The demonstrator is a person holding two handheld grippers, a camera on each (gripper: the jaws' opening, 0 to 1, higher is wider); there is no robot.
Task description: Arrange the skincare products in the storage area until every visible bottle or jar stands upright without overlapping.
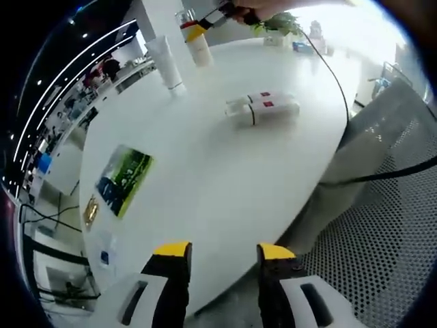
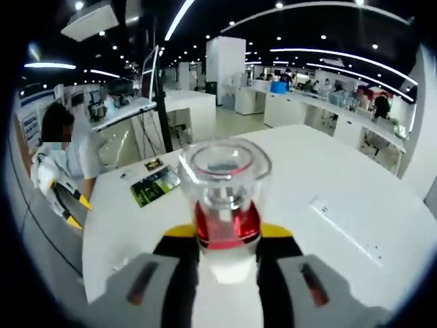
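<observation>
In the left gripper view, the left tongs point(image 1: 224, 254) hang spread and empty over the near edge of the white worktop point(image 1: 205, 178). Two bottles point(image 1: 263, 108) lie flat, touching side by side, mid-worktop toward its right edge; a tall white tube point(image 1: 166, 63) stands near the far edge, and the right tongs point(image 1: 201, 24) hold a bottle beside it. The lying pair look smooth, rigid and light, likely to roll; grip across the body near the cap.

In the right gripper view, the right tongs point(image 2: 227, 231) are clamped on a clear-capped bottle point(image 2: 225, 195) with a red collar, above the worktop. The cap may pull off, so keep the hold on the body.
</observation>
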